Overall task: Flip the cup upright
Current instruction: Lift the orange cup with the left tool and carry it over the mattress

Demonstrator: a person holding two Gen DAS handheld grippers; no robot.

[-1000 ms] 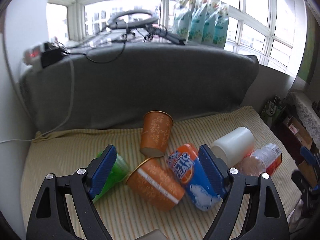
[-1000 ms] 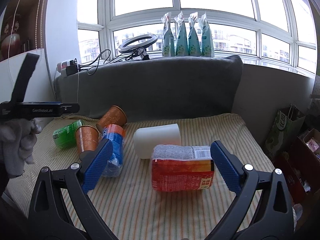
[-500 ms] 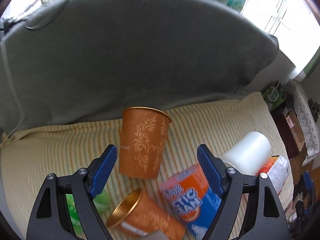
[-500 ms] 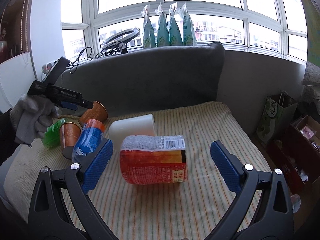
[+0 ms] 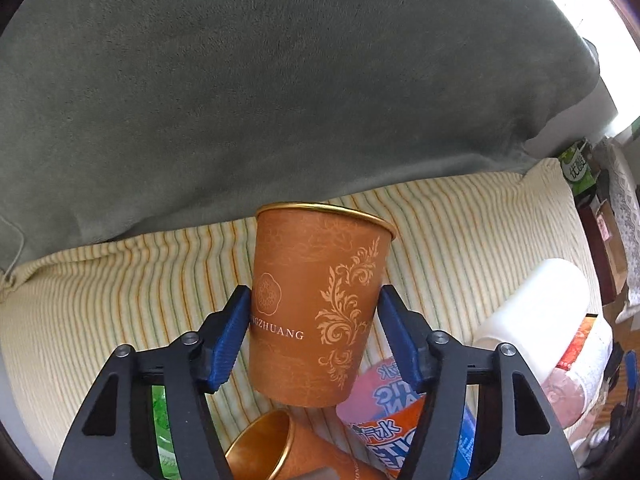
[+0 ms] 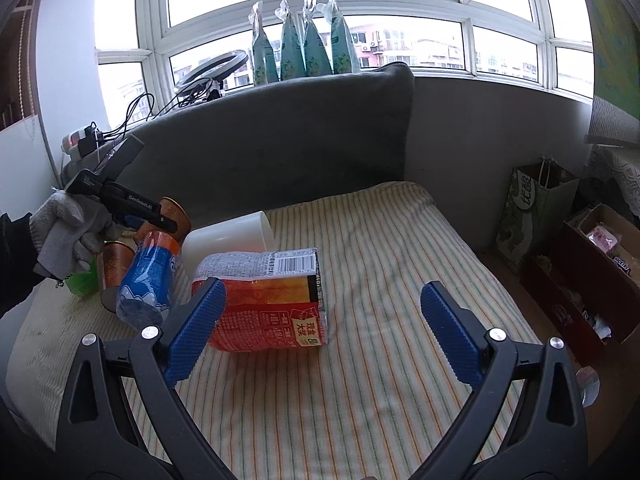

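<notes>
Closer than half a second ago, the left gripper (image 5: 314, 330) now clamps both pads on the orange cup (image 5: 316, 304), rim up, above the striped cushion (image 5: 120, 280) (likely to set it upright). The right gripper (image 6: 320, 336) hangs open, idle.

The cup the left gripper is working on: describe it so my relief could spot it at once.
Find the grey sofa back above the striped cushion. At the cushion's left end lies a pile of containers; the orange paper cup stands between the left gripper's blue pads. Unlike the second orange cup lying on its side, it stands gold rim up.
</notes>
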